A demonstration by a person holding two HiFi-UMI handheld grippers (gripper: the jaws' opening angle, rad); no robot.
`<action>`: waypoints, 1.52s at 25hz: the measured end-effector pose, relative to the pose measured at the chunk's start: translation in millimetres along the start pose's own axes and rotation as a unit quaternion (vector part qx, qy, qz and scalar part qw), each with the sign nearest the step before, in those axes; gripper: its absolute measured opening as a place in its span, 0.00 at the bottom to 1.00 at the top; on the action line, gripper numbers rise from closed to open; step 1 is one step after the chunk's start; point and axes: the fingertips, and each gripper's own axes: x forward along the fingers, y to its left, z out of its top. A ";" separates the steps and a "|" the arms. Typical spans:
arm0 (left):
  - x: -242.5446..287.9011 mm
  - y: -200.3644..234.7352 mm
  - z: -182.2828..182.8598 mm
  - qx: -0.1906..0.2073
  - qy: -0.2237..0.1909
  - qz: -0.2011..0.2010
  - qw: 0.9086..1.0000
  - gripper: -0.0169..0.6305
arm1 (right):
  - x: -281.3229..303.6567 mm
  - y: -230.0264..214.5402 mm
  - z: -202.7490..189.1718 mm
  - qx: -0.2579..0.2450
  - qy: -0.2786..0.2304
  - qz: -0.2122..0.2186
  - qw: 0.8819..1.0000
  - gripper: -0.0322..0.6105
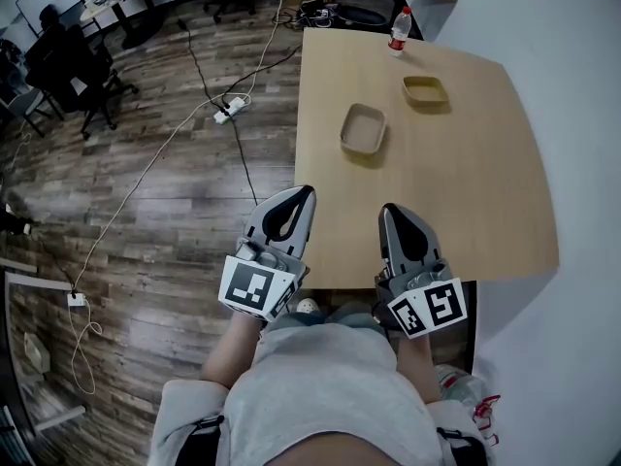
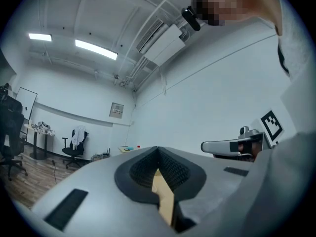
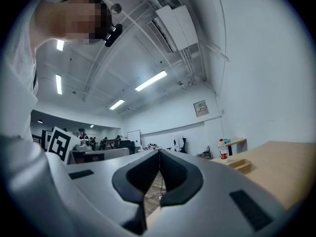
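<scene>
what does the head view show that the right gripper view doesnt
Only the head view: the nearer beige rectangular tray, and the left tool and right tool seen from above, side by side.
Only the right gripper view: long ceiling strip lights, a white ceiling air unit, and the right tool's jaws shut on nothing.
Both: the light wooden table, the clear plastic bottle with a red label, and the farther beige tray.
</scene>
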 end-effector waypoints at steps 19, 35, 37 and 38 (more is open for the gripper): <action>45.2 7.4 -12.7 -0.016 0.016 -0.029 0.999 0.05 | 20.0 -39.6 -4.7 0.004 0.016 -0.035 0.999 0.07; 112.4 16.6 -25.2 -0.033 0.025 -0.012 0.999 0.05 | 59.1 -102.0 -5.7 0.002 0.047 -0.019 0.999 0.07; 119.0 18.8 -29.3 -0.035 0.028 -0.007 0.999 0.05 | 64.8 -108.7 -8.6 0.004 0.053 -0.014 0.998 0.07; 121.9 20.1 -31.7 -0.036 0.031 -0.004 0.999 0.05 | 67.7 -112.0 -10.5 0.005 0.056 -0.012 0.998 0.07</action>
